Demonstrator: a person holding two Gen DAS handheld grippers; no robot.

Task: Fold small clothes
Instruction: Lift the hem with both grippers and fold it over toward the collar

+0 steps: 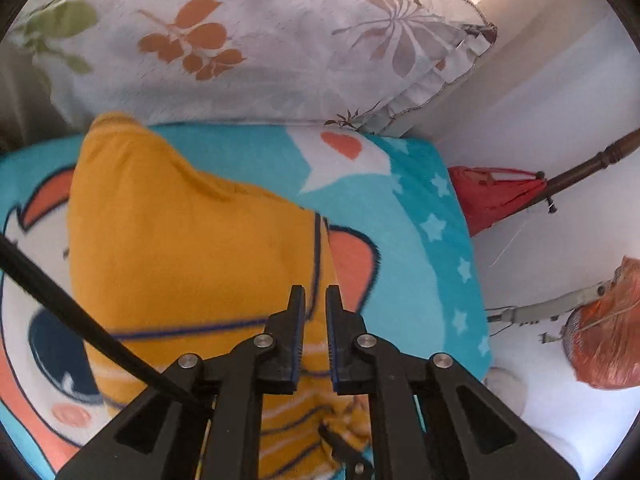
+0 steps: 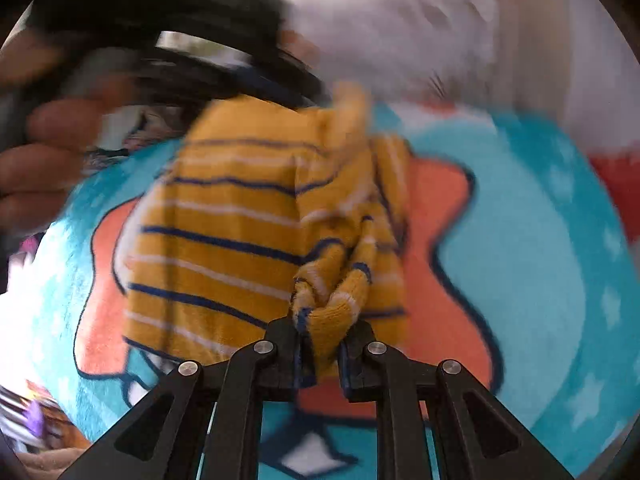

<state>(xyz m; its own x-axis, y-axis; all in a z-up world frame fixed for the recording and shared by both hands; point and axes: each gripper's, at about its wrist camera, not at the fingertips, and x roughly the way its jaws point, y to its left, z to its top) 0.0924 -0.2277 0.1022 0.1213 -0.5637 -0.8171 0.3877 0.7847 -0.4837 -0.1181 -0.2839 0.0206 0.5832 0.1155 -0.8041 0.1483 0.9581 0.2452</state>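
Observation:
A mustard-yellow small garment (image 1: pixel 192 248) with navy and white stripes lies partly lifted over a turquoise cartoon blanket (image 1: pixel 420 248). My left gripper (image 1: pixel 315 300) is over its striped edge, jaws almost together, a thin fold of the cloth running between them. In the right wrist view my right gripper (image 2: pixel 322 328) is shut on a bunched corner of the same garment (image 2: pixel 224 232). From there the cloth stretches up and left toward the blurred black body of the other gripper and a person's hand (image 2: pixel 36 160).
A leaf-print pillow (image 1: pixel 240 48) lies along the blanket's far edge. Right of the blanket (image 2: pixel 520 260) are a red bag (image 1: pixel 492 196), a dark wooden rod (image 1: pixel 592 164) and an orange-wrapped object (image 1: pixel 604 332) on white. A black cable (image 1: pixel 80 312) crosses the lower left.

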